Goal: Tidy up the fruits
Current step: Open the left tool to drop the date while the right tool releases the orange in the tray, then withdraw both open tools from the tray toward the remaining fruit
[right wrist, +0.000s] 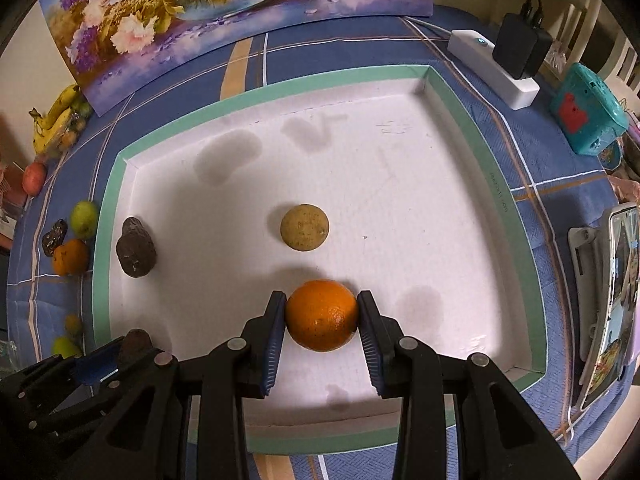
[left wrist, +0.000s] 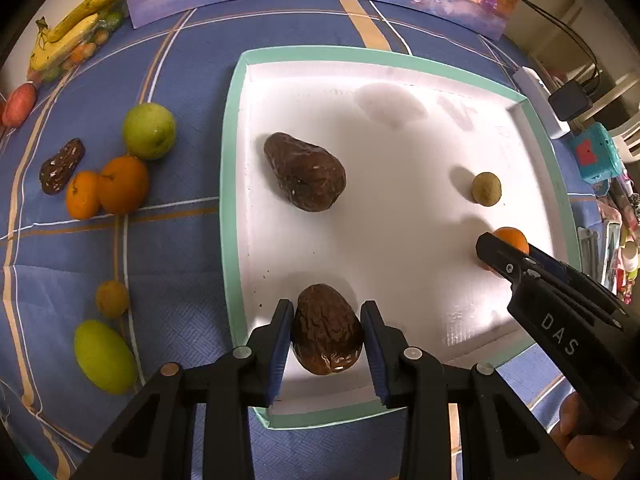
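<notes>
A white tray with a green rim [left wrist: 228, 184] [right wrist: 105, 264] lies on the blue tablecloth. My left gripper [left wrist: 327, 320] is shut on a dark brown avocado [left wrist: 326, 330] at the tray's near edge. My right gripper [right wrist: 322, 314] is shut on an orange [right wrist: 322, 314] [left wrist: 510, 238] over the tray's near right part. A second avocado [left wrist: 306, 172] [right wrist: 135, 254] and a small tan round fruit [left wrist: 486, 189] [right wrist: 305, 227] lie in the tray.
Left of the tray lie a green apple [left wrist: 149, 131], two oranges [left wrist: 123, 185], a dark fruit [left wrist: 61, 166], a small yellow fruit [left wrist: 112, 298] and a lime-green fruit [left wrist: 105, 356]. Bananas [left wrist: 66, 28] lie far left. A painting [right wrist: 224, 16], power strip [right wrist: 494, 68] and teal toy [right wrist: 586, 110] stand behind.
</notes>
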`<state>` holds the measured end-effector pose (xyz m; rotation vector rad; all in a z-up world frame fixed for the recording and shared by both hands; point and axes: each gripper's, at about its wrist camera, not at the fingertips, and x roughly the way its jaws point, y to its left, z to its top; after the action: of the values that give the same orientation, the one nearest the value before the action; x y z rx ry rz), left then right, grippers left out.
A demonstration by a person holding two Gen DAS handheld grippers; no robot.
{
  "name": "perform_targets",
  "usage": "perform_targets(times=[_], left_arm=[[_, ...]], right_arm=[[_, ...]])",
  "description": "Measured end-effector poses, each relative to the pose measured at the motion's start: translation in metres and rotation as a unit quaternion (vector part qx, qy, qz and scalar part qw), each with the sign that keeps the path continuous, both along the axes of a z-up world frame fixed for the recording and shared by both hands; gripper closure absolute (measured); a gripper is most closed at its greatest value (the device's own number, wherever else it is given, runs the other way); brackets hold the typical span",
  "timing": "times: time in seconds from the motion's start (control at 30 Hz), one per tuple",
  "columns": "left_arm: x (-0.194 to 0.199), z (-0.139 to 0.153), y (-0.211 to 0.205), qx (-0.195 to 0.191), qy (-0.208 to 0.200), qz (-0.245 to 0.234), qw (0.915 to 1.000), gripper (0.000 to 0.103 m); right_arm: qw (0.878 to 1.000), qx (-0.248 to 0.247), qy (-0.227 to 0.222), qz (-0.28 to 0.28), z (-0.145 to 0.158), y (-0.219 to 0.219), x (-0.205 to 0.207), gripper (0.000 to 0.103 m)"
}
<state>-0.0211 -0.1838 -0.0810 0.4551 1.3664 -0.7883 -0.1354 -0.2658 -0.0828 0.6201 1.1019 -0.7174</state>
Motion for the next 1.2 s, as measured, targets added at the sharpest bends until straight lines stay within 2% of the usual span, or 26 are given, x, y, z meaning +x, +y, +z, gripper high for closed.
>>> perform_targets(times=[0.1,0.2,0.27,0.5,0.57,0.67,0.73,0.8,0.87,0.97,1.03,1.17,1.2], left_arm=[[0.0,-0.001,0.0,0.003,0.004,-0.002,1.0,0.065],[0.002,0.006,0.0,-0.004,0.001,-0.004,1.0,0.052],[0.001,0.013,-0.001,-0.013,-0.004,-0.005,0.9999,0.051],[0.009,0.04,0.01,-0.048,-0.019,0.006,0.9986,0.05],[0.015,0.044,0.016,-0.055,-0.021,0.02,0.998,0.047],[0.026,0.048,0.026,-0.059,-0.024,0.042,0.9971,0.046],[0.033,0.049,0.038,-0.058,-0.027,0.058,0.9962,0.042],[0.042,0.05,0.045,-0.056,-0.03,0.076,0.995,0.033],[0.052,0.049,0.052,-0.047,-0.039,0.102,0.993,0.015],[0.064,0.05,0.064,-0.036,-0.061,0.129,0.9891,0.001],[0.072,0.052,0.072,-0.03,-0.072,0.141,0.987,0.0],[0.079,0.055,0.079,-0.028,-0.088,0.152,0.9841,0.0],[0.079,0.057,0.08,-0.028,-0.091,0.153,0.9836,0.0]], right_arm=[[1.0,-0.001,0.002,0.0,0.0,0.001,0.0,0.065],[1.0,-0.008,0.002,-0.001,0.003,0.0,0.002,0.062],[1.0,-0.016,-0.001,-0.001,0.01,0.001,0.002,0.057],[0.999,-0.044,-0.023,0.003,0.037,0.006,0.001,0.057],[0.998,-0.051,-0.029,0.003,0.043,0.007,0.002,0.056],[0.998,-0.06,-0.034,0.001,0.05,0.009,0.0,0.044],[0.997,-0.063,-0.036,0.001,0.052,0.009,0.001,0.042],[0.997,-0.066,-0.035,0.0,0.054,0.011,-0.001,0.04],[0.997,-0.068,-0.031,-0.002,0.054,0.011,-0.001,0.031],[0.997,-0.072,-0.034,0.0,0.054,0.014,0.001,0.028],[0.996,-0.075,-0.04,0.004,0.056,0.016,0.003,0.014],[0.995,-0.08,-0.054,0.011,0.058,0.022,0.008,0.011],[0.995,-0.082,-0.052,0.01,0.057,0.023,0.009,0.007]])
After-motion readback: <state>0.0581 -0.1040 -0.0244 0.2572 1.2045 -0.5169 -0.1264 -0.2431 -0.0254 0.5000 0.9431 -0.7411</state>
